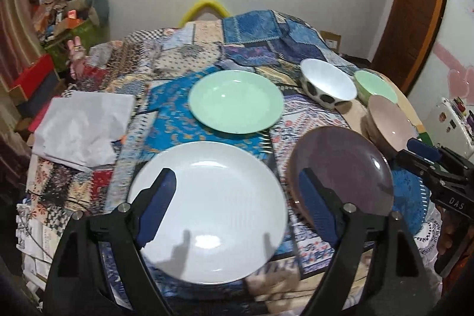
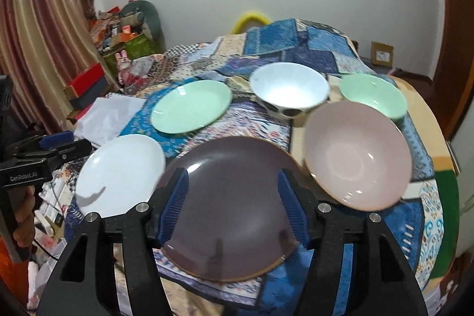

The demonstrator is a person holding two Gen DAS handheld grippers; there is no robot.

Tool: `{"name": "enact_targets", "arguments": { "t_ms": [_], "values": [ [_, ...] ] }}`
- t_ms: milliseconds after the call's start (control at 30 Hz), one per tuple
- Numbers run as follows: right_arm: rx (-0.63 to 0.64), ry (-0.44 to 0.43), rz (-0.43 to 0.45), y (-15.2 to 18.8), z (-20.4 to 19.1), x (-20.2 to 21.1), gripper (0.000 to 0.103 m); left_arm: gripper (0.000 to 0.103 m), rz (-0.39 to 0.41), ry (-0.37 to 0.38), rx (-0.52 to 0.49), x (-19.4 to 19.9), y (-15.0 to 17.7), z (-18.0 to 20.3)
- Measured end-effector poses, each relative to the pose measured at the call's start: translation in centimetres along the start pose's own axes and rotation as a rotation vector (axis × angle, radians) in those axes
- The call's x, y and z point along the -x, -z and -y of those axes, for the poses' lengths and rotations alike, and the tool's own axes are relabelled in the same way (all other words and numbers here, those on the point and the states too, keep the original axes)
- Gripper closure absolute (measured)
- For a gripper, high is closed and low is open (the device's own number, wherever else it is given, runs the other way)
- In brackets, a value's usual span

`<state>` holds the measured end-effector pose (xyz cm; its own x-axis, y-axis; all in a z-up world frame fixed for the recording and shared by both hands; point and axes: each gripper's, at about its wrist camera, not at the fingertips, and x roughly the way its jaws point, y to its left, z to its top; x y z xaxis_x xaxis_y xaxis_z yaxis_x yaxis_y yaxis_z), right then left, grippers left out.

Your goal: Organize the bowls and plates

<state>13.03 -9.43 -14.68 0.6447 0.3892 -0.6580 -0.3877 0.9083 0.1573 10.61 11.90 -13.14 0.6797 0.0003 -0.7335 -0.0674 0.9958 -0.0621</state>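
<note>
A white plate [image 1: 207, 212] lies at the near edge of the quilt-covered table; my left gripper [image 1: 237, 188] is open above it, empty. A dark purple plate [image 1: 343, 165] [image 2: 231, 206] lies to its right; my right gripper [image 2: 232, 185] is open above it, empty. A mint green plate [image 1: 235, 101] [image 2: 191, 105] lies further back. A white bowl with dark spots [image 1: 327, 86] [image 2: 288, 92], a mint green bowl [image 1: 374, 85] [image 2: 373, 96] and a pink bowl [image 1: 388, 125] [image 2: 357, 156] stand at the right. The white plate also shows in the right wrist view [image 2: 120, 173].
The patchwork quilt [image 1: 177, 64] covers the table. A crumpled white paper [image 1: 83, 126] lies at the left. Boxes and clutter [image 1: 59, 28] stand against the wall at far left. The right gripper's body [image 1: 438, 168] shows at the right of the left wrist view.
</note>
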Motion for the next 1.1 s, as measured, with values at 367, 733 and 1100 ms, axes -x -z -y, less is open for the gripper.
{"name": "enact_targets", "arguments": {
  "t_ms": [367,733,1100],
  "values": [
    [0.082,-0.073,-0.041,-1.0,-4.4,-3.6,0.043,0.018,-0.043,-0.088,0.046,-0.8,1.7,-5.6],
    [0.133,-0.132,-0.151,-1.1,-7.3,-8.8,0.043,0.019,-0.141,-0.101,0.116,-4.2,4.1,-10.4],
    [0.206,-0.169,-0.273,-1.3,-9.3,-13.5,0.062,0.044,-0.206,-0.040,0.149,-6.5,5.4,-11.4]
  ]
}}
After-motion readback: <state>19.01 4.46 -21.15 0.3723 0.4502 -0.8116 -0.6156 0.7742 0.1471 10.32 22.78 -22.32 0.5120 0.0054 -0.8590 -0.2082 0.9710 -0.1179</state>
